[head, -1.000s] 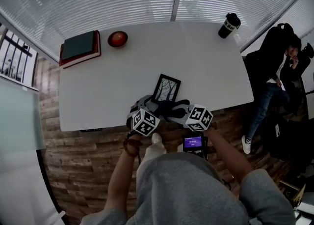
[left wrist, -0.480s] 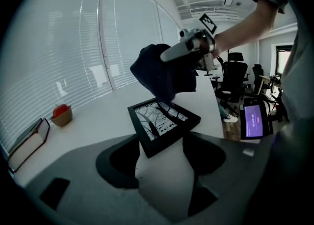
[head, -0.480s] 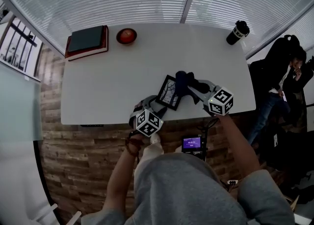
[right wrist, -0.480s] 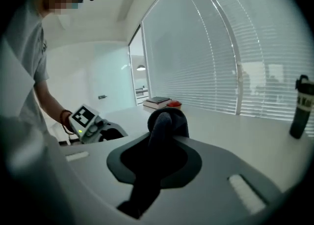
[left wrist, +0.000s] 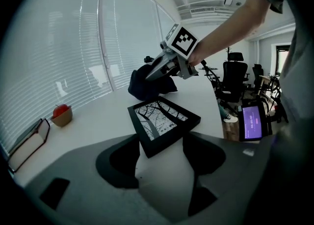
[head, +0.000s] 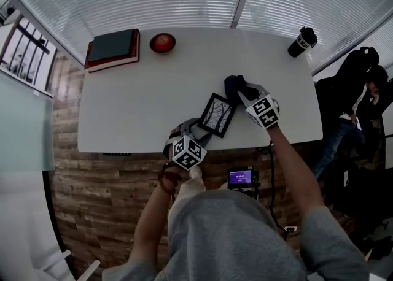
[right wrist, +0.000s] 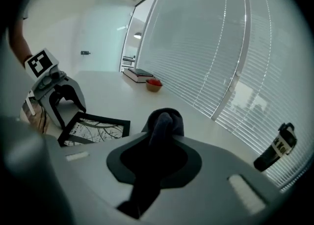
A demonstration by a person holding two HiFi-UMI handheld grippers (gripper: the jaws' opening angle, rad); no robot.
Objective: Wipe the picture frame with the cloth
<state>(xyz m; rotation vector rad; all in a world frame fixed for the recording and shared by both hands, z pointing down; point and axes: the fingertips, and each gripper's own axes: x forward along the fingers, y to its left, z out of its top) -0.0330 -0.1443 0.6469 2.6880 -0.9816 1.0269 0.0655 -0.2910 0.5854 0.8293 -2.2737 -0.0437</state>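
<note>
No legible wording. Tumbler: white lettering, too small to read. Phone screen: purple, digits illegible. Left gripper, right gripper: cubes with black-and-white square markers.

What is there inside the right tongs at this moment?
The dark cloth, gripped by the right tongs; its bunched end sticks out in front. The part deeper between the jaws is covered by the tongs' own body.

One picture frame, one cloth, two grippers, one book, one bowl, one tumbler.
</note>
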